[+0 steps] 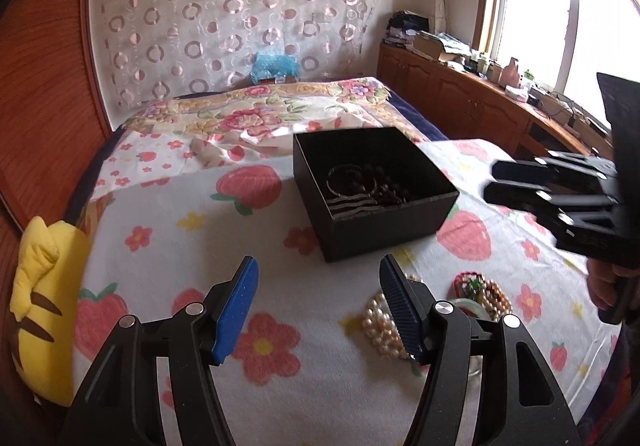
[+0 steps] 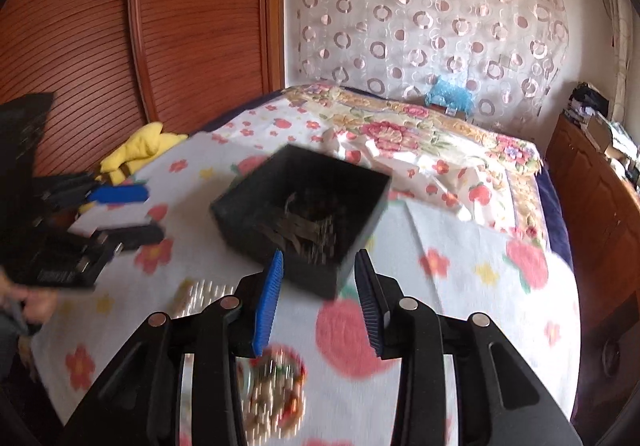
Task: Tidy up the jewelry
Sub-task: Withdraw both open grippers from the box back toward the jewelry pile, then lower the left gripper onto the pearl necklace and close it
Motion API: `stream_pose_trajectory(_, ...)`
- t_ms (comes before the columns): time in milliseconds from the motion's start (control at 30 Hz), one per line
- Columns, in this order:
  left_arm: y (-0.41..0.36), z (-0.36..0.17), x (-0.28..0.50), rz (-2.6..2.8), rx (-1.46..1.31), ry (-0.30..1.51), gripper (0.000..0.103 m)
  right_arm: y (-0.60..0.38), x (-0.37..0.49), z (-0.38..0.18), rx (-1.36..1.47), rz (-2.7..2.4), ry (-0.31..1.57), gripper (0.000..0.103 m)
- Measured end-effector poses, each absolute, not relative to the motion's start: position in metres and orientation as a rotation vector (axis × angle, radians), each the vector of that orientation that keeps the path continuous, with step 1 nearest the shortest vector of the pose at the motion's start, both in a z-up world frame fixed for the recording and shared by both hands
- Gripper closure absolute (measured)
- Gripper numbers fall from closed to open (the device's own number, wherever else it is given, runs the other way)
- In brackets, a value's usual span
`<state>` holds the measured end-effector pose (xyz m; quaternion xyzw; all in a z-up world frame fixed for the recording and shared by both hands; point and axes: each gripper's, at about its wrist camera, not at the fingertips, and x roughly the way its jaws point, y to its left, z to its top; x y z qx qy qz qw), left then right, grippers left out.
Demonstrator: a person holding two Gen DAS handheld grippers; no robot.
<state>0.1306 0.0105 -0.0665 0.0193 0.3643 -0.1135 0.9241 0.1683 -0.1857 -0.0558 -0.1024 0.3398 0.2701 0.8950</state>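
Observation:
An open black box (image 1: 372, 189) sits on the strawberry-print bedspread (image 1: 168, 230) and holds a silver bangle and dark bead bracelets (image 1: 372, 181) on shredded paper. A pearl bracelet (image 1: 380, 326) and a pile of pearl and coloured jewelry (image 1: 480, 294) lie on the spread near my left gripper (image 1: 316, 306), which is open and empty. My right gripper (image 2: 318, 302) is open and empty, just in front of the box (image 2: 304, 209), above the jewelry pile (image 2: 276, 390). Each gripper shows in the other's view, the right (image 1: 520, 185) and the left (image 2: 132, 213).
A yellow plush toy (image 1: 44, 306) lies at the bed's left edge by a wooden slatted wardrobe (image 2: 140, 25). A floral quilt (image 1: 256, 117) covers the far bed. A cluttered wooden cabinet (image 1: 460, 81) runs under the window at right.

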Motion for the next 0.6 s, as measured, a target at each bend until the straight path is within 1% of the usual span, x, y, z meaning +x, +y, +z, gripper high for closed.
stream_pose_trajectory(67,0.008,-0.073,0.130,-0.234,0.044,0.759,0.042,-0.191,0.158,-0.062,-0.218,0.572,0.723,0.075)
stream_pose_trajectory(133,0.005,-0.077,0.130,-0.237,0.048,0.767,0.042,-0.198,0.147,-0.071,-0.228,0.572,0.749,0.077)
stream_pose_trajectory(200,0.003,-0.081,0.130,-0.243,0.049,0.773,0.042,-0.203,0.141,-0.080,-0.226,0.579,0.779,0.082)
stream_pose_trajectory(333,-0.001,-0.085,0.130,-0.246,0.058,0.784,0.042,-0.206,0.133,-0.096,-0.232,0.584,0.821,0.084)
stream_pose_trajectory(400,-0.002,-0.086,0.130,-0.247,0.058,0.787,0.042,-0.205,0.132,-0.105,-0.239,0.588,0.849,0.088)
stream_pose_trajectory(600,-0.003,-0.091,0.129,-0.246,0.061,0.799,0.042,-0.201,0.127,-0.121,-0.262,0.593,0.893,0.089)
